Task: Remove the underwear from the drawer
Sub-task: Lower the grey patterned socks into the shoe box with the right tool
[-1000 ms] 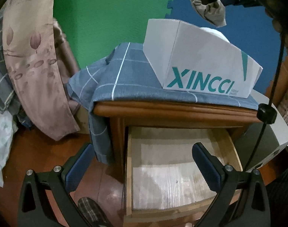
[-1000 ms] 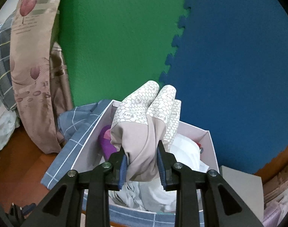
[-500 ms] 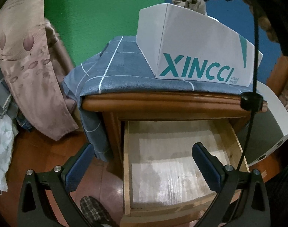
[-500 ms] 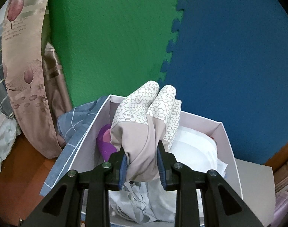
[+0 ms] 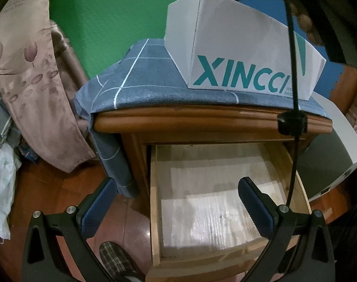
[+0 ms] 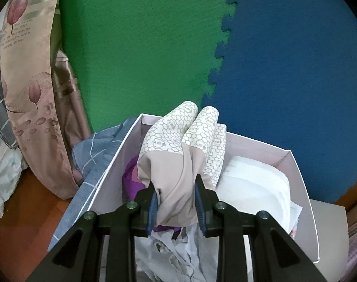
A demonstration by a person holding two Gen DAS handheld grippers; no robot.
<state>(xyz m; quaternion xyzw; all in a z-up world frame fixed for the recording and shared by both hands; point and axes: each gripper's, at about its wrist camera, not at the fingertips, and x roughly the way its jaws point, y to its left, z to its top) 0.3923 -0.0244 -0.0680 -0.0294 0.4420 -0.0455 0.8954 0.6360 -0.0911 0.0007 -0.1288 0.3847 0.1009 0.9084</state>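
Right wrist view: your right gripper (image 6: pixel 176 202) is clamped on a folded taupe underwear garment with a white honeycomb-print band (image 6: pixel 178 162), its blue pads pressing the fabric from both sides. You hold the garment above the open white cardboard box (image 6: pixel 298 164), over the box's left half. Inside the box lie a purple cloth (image 6: pixel 129 178) at the left wall, a white padded piece (image 6: pixel 253 181) toward the right wall, and pale grey crumpled fabric (image 6: pixel 169 251) at the near edge.

Left wrist view: your left gripper (image 5: pixel 176 206) stands wide apart with nothing between its blue pads, hovering over the pulled-out pale wooden drawer (image 5: pixel 155 202) of the brown wooden nightstand (image 5: pixel 202 119). The drawer floor shows bare board. The box, lettered XINCCI in teal, rests on a blue-grey checked cloth (image 5: pixel 141 80) covering the nightstand top, toward its right rear corner. The cloth hangs over the nightstand's left edge. A pink floral pillow (image 5: pixel 30 87) leans left of the nightstand.
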